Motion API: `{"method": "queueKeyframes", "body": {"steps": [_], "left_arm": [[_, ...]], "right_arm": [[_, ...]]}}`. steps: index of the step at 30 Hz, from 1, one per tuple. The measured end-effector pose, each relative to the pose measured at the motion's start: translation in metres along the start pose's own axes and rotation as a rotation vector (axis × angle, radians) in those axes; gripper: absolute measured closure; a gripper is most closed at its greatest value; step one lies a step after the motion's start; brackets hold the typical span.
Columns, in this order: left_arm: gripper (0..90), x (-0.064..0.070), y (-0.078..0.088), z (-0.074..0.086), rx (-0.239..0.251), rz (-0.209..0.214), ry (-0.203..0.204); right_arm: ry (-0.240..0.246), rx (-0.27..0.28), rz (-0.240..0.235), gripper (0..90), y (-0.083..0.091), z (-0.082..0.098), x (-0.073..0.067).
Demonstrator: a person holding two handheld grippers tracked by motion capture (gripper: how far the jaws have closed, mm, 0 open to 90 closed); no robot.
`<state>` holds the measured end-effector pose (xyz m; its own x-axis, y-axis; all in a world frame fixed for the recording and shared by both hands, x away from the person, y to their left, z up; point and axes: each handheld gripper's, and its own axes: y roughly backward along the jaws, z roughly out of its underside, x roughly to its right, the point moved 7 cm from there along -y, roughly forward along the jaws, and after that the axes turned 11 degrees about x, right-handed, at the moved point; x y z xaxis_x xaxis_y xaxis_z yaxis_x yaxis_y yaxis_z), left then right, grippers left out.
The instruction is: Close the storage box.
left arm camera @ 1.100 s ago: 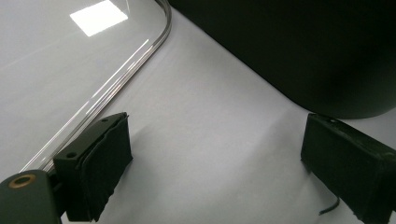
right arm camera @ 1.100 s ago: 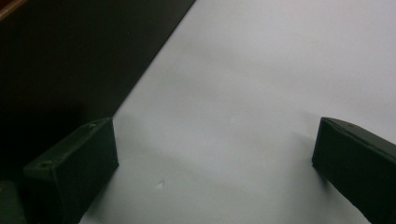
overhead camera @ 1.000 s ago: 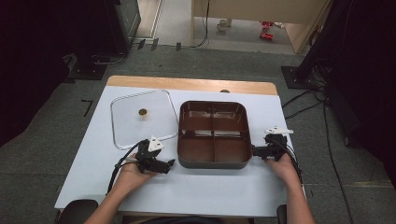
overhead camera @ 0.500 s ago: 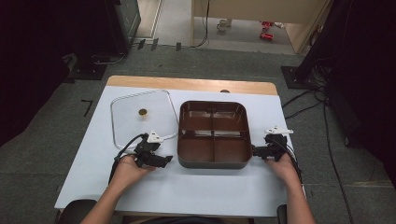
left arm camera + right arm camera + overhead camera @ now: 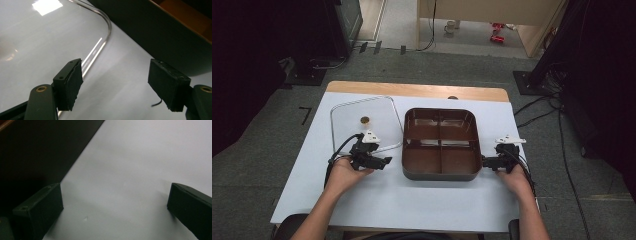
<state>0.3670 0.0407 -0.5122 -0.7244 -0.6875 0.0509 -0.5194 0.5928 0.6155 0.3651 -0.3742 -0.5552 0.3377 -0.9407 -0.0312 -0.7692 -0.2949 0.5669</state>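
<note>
Closing on nothing, the left gripper [image 5: 384, 161] has drawn back from the brown four-compartment tray [image 5: 440, 171] toward the clear lid [image 5: 343, 121] lying left of it, while the right gripper [image 5: 485, 161], jaws wide and empty, waits beside the tray's right wall.

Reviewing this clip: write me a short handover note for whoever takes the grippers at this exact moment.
Left gripper: jaws closing, nothing between them; it sits just in front of the clear lid, near the lid's closest corner.
Right gripper: jaws open, nothing held, beside the right wall of the brown tray.
Things: the tray, split into four compartments, sits mid-table on the white table; the lid lies flat to its left, knob up.
Done: nothing is gripped yet; the lid is off the tray.
Left: probably grip the lid's edge with the left gripper and set it on the tray while the right steadies the tray.
</note>
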Motion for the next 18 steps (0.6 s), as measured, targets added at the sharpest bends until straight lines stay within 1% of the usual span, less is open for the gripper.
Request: {"method": "queueKeyframes", "body": {"steps": [3,4,5,6,7,8,9,10,11,12,13,15,16,17,18], "left_arm": [[30.3,-0.008,-0.001,-0.003,0.003,-0.015,0.005],[30.5,-0.008,-0.001,-0.003,0.003,-0.015,0.005],[30.5,-0.013,-0.002,-0.005,0.014,-0.027,0.004],[30.9,-0.013,-0.002,-0.005,0.014,-0.027,0.004],[31.0,-0.019,-0.002,-0.007,0.019,-0.039,0.006],[31.2,-0.019,-0.002,-0.007,0.019,-0.039,0.006],[31.2,-0.022,-0.003,-0.008,0.021,-0.042,0.006],[31.2,-0.025,-0.003,-0.01,0.026,-0.046,0.01],[31.7,-0.033,-0.004,-0.012,0.03,-0.059,0.018],[32.1,-0.033,-0.004,-0.012,0.03,-0.059,0.018],[32.7,-0.039,-0.003,-0.015,0.035,-0.063,0.024],[33.8,-0.045,-0.004,-0.016,0.03,-0.073,0.023],[34.0,-0.049,-0.004,-0.017,0.032,-0.077,0.034],[33.9,-0.049,-0.004,-0.017,0.032,-0.077,0.034],[33.9,-0.053,-0.004,-0.018,0.036,-0.081,0.044]], "right_arm": [[0.0,0.0,0.0,0.0,0.0,0.0,0.0],[0.0,0.0,0.0,0.0,0.0,0.0,0.0],[0.0,0.0,0.0,0.0,0.0,0.0,0.0],[0.0,0.0,0.0,0.0,0.0,0.0,0.0],[0.0,0.0,0.0,0.0,0.0,0.0,0.0],[0.0,0.0,0.0,0.0,0.0,0.0,0.0],[0.0,0.0,0.0,0.0,0.0,0.0,0.0],[0.0,-0.001,0.0,0.0,0.0,0.0,0.0],[-0.001,0.0,0.0,0.0,0.0,0.0,0.0],[-0.001,0.0,0.0,0.0,0.0,0.0,0.0],[0.0,0.0,0.0,0.0,0.0,0.0,0.0],[0.001,0.001,0.0,0.0,0.0,0.0,0.0],[0.001,0.001,0.0,0.0,0.0,0.0,0.0],[0.001,0.001,0.0,0.0,0.0,0.0,0.0],[0.001,0.001,0.0,0.0,0.0,0.0,0.0]]}}
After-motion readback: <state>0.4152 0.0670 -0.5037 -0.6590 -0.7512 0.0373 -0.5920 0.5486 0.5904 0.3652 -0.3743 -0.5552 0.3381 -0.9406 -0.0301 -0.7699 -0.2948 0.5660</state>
